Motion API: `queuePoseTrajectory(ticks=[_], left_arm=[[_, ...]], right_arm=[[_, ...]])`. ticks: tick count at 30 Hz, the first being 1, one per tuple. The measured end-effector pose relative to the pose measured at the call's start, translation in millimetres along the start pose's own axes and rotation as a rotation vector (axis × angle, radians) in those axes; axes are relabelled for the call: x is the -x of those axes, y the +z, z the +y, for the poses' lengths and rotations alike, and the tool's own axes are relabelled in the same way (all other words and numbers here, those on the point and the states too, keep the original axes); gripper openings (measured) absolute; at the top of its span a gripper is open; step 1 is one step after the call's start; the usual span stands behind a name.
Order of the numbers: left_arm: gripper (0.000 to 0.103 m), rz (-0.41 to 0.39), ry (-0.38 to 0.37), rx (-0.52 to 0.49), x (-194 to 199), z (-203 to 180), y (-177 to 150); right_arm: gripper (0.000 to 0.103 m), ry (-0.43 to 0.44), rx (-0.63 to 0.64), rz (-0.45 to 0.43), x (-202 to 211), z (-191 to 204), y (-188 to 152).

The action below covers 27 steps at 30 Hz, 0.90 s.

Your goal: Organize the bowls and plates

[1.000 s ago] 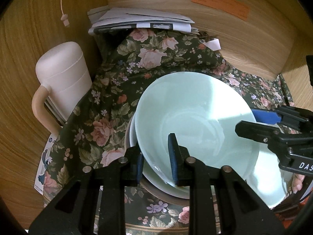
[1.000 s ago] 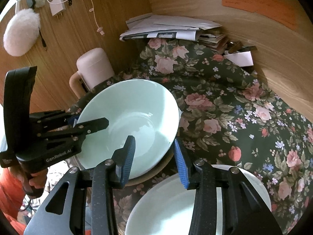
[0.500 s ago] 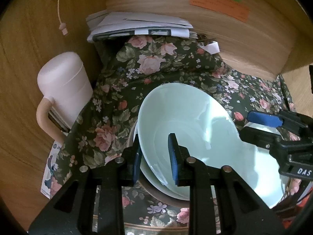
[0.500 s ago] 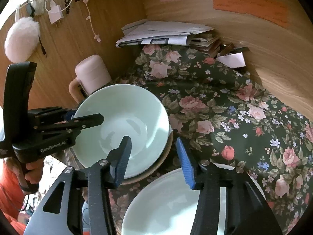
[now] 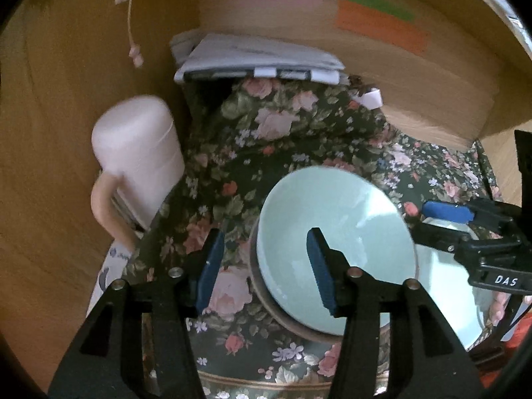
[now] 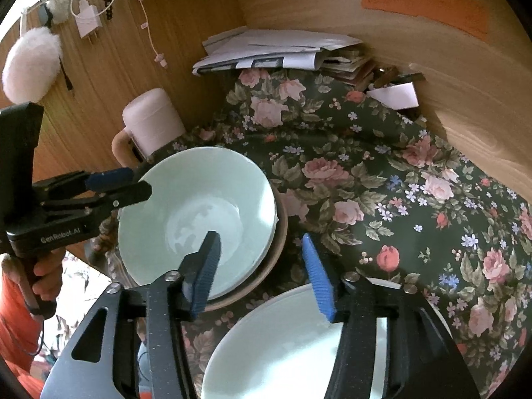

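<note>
A pale green bowl [image 5: 335, 232] sits nested in a stack on a brown-rimmed plate [image 5: 266, 302] on the floral cloth. My left gripper [image 5: 262, 262] is open and empty, just above the bowl's left rim. In the right wrist view the same bowl [image 6: 199, 212] lies left of centre on the brown plate [image 6: 266, 266], with my left gripper [image 6: 113, 183] at its left edge. My right gripper [image 6: 259, 266] is open and empty, above the gap between that stack and a second pale bowl [image 6: 292, 342] right below it. That second bowl also shows in the left wrist view [image 5: 449, 289].
A pink lidded mug [image 5: 139, 156] stands at the left by the wooden wall. A pile of papers [image 5: 259, 56] lies at the back. The floral cloth [image 6: 399, 193] covers the surface to the right. Wooden walls enclose the back and left.
My left gripper has opened, let go of the green bowl's rim and pulled back and up. The bowl now rests in the stack. My right gripper has opened wider.
</note>
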<state>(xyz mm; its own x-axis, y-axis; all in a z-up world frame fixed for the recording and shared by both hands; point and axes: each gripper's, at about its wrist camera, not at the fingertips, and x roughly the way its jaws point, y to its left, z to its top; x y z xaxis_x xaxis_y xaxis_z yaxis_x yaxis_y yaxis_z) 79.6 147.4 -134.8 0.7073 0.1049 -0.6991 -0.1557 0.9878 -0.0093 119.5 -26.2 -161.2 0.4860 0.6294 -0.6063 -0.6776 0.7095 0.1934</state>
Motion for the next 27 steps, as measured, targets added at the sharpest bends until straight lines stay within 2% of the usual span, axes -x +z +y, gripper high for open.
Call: queuePoseTrajectory(ticks=[5,12,27], left_arm=[[0.053,0.030,-0.013,0.020,-9,4,-15],[0.056,0.049,-0.046,0.033,-16,0,-29],[0.056,0.093,-0.121,0.058,-35,-7,-35]], right_arm=[[0.053,0.013,-0.012,0.019,-6,-2,0],[0.053,0.052,-0.039,0.089,-25,-4,-2],[0.053,0.064,0.017,0.161,-54,8,-3]])
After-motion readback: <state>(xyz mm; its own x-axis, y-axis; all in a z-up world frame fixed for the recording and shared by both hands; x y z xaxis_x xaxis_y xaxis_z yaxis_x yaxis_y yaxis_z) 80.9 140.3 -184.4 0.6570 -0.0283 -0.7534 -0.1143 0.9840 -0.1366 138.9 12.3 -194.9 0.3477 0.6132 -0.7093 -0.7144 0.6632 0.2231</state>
